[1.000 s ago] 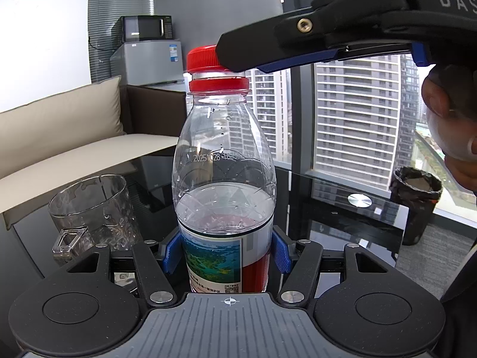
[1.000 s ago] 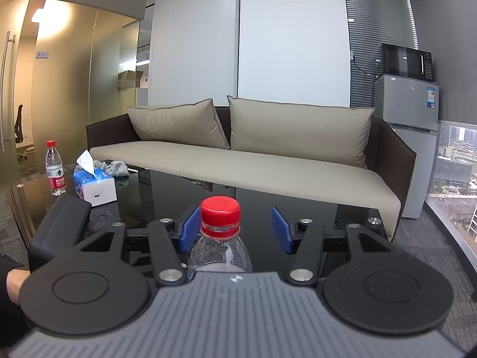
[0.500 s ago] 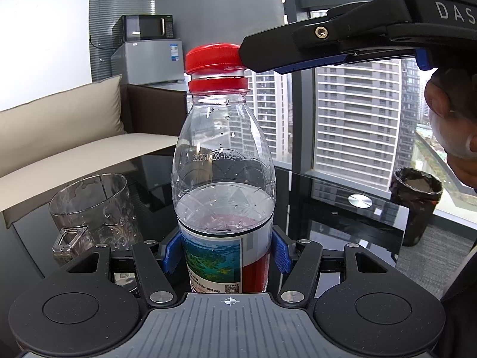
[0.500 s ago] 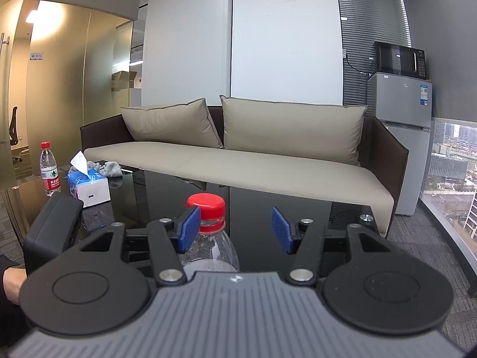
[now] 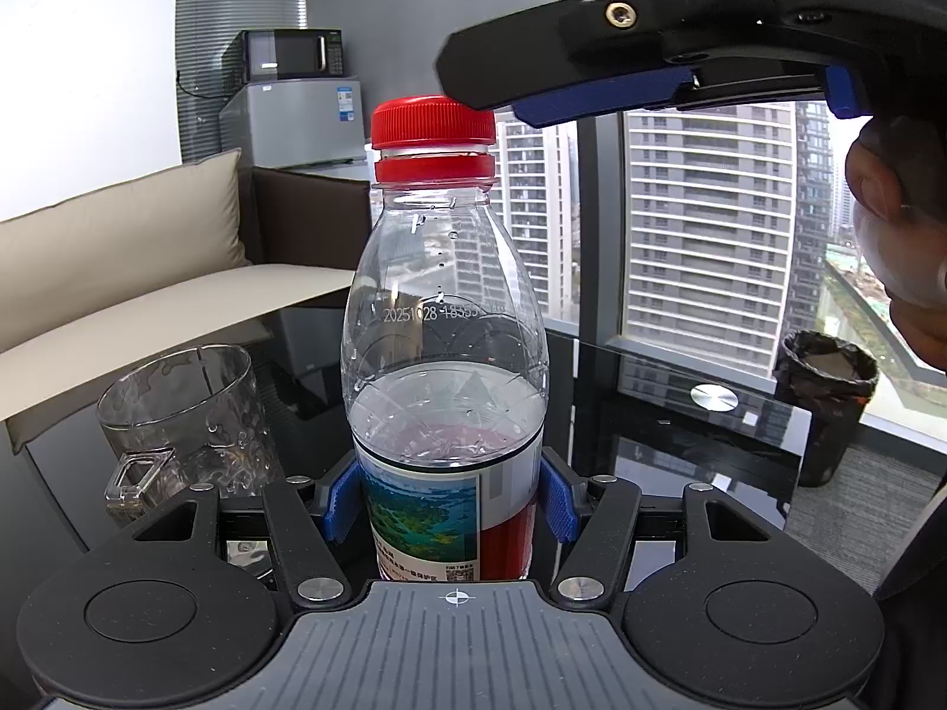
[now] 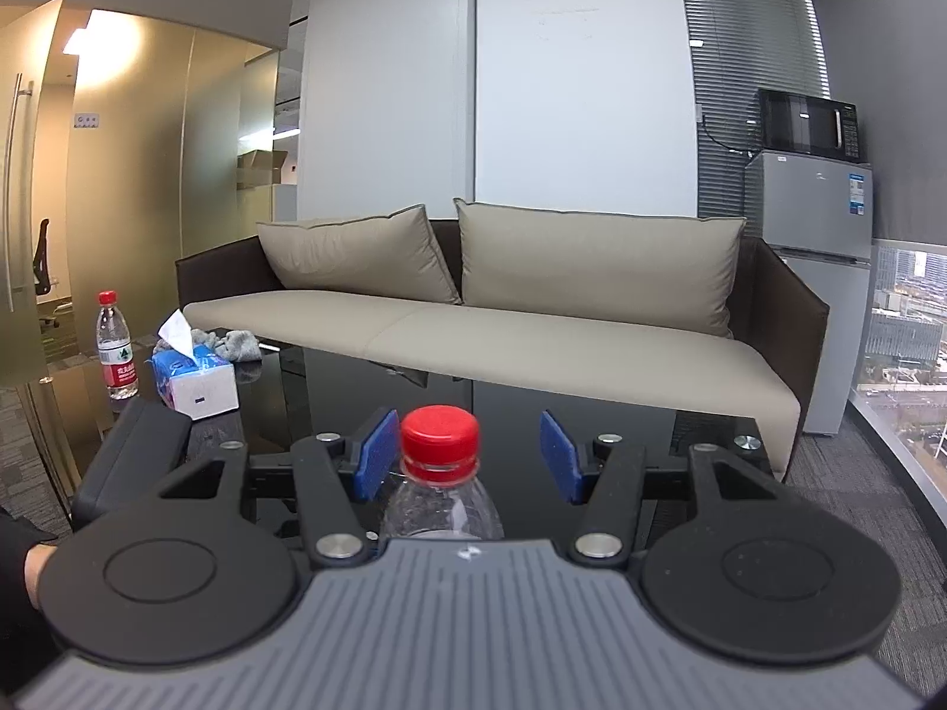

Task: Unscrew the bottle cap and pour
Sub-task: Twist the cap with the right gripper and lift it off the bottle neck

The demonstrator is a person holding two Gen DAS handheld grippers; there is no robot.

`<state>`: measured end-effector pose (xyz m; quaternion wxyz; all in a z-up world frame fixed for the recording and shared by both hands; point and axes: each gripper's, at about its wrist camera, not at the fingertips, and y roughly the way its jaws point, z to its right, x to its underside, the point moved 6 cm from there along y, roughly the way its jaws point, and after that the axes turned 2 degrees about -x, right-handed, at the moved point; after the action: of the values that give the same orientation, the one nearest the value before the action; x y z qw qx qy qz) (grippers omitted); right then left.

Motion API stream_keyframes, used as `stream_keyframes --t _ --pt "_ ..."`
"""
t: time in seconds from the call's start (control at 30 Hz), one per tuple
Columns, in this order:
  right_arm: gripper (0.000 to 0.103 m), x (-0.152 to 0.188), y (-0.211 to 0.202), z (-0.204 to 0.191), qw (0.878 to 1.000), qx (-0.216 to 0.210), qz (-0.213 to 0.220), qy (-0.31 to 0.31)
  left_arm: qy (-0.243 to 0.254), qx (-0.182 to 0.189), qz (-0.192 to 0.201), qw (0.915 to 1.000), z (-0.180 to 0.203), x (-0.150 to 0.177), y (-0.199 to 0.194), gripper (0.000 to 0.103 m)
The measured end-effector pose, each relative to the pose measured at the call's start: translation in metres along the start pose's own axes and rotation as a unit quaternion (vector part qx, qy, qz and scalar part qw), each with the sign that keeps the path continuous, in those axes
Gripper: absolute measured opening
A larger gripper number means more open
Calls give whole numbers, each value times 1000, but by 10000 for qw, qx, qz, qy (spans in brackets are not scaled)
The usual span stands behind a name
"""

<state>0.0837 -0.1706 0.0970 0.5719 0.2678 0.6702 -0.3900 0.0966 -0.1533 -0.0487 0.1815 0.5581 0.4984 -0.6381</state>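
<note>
A clear plastic bottle (image 5: 444, 355) with a red cap (image 5: 432, 121) stands upright on the black glass table. It is about a third full of water. My left gripper (image 5: 447, 500) is shut on the bottle's labelled lower body. My right gripper (image 6: 467, 455) is open, with the cap (image 6: 439, 441) between its blue pads, nearer the left pad (image 6: 373, 452) and not gripped. In the left wrist view the right gripper's finger (image 5: 592, 65) lies just above and right of the cap. An empty glass mug (image 5: 183, 414) stands left of the bottle.
A beige sofa (image 6: 503, 319) runs behind the table (image 5: 680, 414). A second bottle (image 6: 115, 346), a tissue box (image 6: 198, 381) and a grey cloth (image 6: 237, 346) sit at the table's far left. A black bin (image 5: 823, 396) stands by the window. A fridge with microwave (image 6: 811, 201) is in the corner.
My right gripper, still open, has shifted about the cap, and in its view the cap now sits higher and closer between the pads. The left gripper and bottle have stayed still.
</note>
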Motion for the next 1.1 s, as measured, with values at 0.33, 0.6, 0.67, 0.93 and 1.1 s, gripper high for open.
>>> stream_keyframes --t 0.33,0.6,0.67,0.93,1.1 --pt "53 -2 10 -11 9998 -37 -32 -201 3 1 -6 10000 1 0 1 57" --pt "34 0 16 -12 9995 -19 -97 -295 2 1 -11 10000 3 -1 1 57" --pt "34 0 17 -12 9995 -4 -99 -306 -4 1 -14 10000 3 -1 1 57" --pt "33 -2 15 -11 9993 14 -23 -367 -9 2 -16 10000 3 -2 1 57" --pt "33 -5 10 -8 9994 50 88 -333 -10 1 -15 10000 4 0 0 57"
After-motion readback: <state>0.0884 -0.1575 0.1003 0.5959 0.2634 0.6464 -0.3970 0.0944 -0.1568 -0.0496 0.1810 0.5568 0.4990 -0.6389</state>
